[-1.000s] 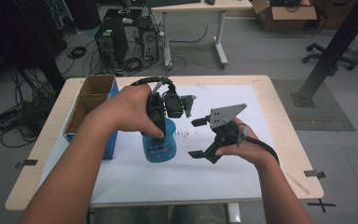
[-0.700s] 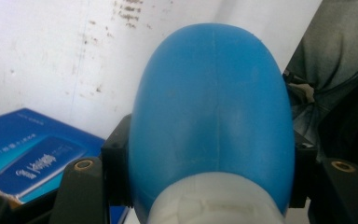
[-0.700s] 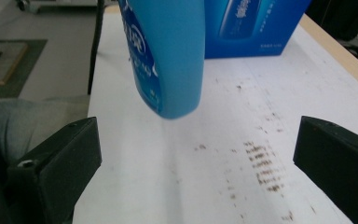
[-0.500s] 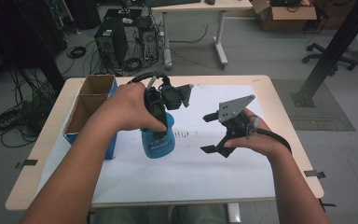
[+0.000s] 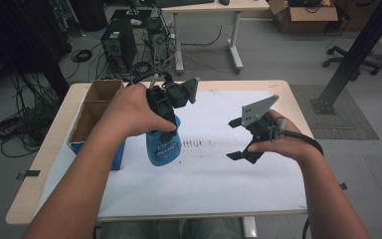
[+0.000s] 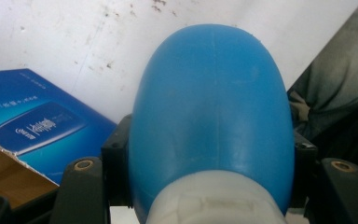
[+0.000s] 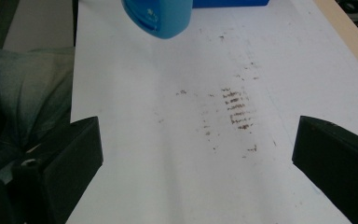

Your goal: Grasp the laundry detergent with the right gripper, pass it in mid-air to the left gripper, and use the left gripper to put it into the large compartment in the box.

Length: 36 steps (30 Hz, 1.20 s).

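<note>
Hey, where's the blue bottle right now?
In the high view the blue bottle sits left of centre, clamped in the left gripper, beside the cardboard box.

We see a blue plastic bottle (image 5: 162, 147) with a white neck (image 6: 214, 198) and a label of pale lettering on its front. It hangs roughly upright, base down, lifted above the white sheet (image 5: 204, 169) that covers the table, just beside the open blue cardboard box (image 5: 92, 117). The left gripper (image 5: 166, 107) clamps it at the neck, one jaw on each side. In the right gripper view its rounded base (image 7: 161, 18) shows above the smudged paper.
</note>
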{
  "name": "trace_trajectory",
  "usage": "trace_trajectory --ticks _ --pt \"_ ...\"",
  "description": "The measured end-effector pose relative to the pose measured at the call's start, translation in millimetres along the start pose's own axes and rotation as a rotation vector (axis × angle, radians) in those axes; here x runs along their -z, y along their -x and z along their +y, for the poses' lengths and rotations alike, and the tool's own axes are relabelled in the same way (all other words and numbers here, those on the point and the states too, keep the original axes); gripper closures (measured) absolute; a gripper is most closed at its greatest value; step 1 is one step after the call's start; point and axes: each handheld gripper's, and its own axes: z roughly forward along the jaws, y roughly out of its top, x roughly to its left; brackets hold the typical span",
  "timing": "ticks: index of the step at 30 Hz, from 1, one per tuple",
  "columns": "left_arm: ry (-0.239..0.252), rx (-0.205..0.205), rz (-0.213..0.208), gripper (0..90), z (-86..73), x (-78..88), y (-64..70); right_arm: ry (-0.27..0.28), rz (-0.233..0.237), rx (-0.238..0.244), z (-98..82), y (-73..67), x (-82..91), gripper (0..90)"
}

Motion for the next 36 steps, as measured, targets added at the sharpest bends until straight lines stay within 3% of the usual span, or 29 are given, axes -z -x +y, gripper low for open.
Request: trace_trajectory --ticks 9,21,36 --pt "0.014 0.050 -0.015 38.3 -3.4 2.2 -5.9 -0.070 -0.012 0.009 1.3 4.4 8.4 1.8" --pt "0.049 0.163 -0.010 38.3 -11.4 14.5 -25.2 -0.129 -0.015 0.006 -5.2 6.3 17.9 2.0" --pt "0.090 0.333 0.010 38.2 -41.6 54.3 -71.6 -0.177 -0.009 -0.002 -13.3 8.3 22.0 2.2"
